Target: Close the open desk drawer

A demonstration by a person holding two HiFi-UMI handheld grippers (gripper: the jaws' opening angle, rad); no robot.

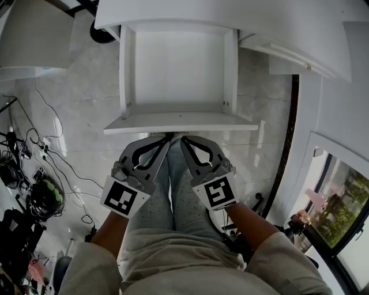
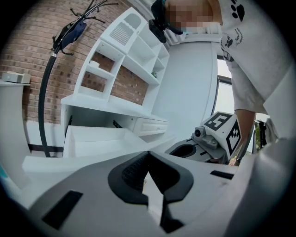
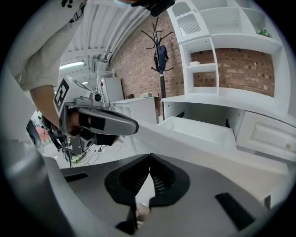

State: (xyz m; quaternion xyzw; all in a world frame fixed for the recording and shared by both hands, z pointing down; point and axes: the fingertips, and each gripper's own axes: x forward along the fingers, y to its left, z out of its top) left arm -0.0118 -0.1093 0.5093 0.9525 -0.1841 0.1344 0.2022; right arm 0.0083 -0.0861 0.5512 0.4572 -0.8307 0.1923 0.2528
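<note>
**A:** How far along is the closing?

**B:** Not begun, by my reading. The white boxy desk drawer (image 1: 127,69) stands pulled well out of the white desk (image 1: 230,14). Its bare inside is on show, and its flat front panel (image 1: 179,122) is on the near side, towards the person.

**A:** And the two tools?

**B:** The grey left gripper (image 1: 164,140) and the grey right gripper (image 1: 185,140) sit side by side just near of that panel's middle, tips pointing at it. Both pairs of jaws are closed, tip against tip, with nothing between them. I cannot tell whether the tips touch the panel. From above they look right at its lower edge.

**A:** So what is left?

**B:** All of it, I'd judge. The front has to be pressed to the far side until it sits flush with the desk. Closed jaws suit a push well enough.

**A:** Any writing to read?

**B:** There is no brand or label on the drawer or the desk. Each gripper carries a cube of black-and-white square markers (image 1: 122,197), which are patterns, not letters. In the left gripper view the person's pale shirt (image 2: 249,69) shows a black paw print (image 2: 236,10). The dark print below it is too small to read.
</note>
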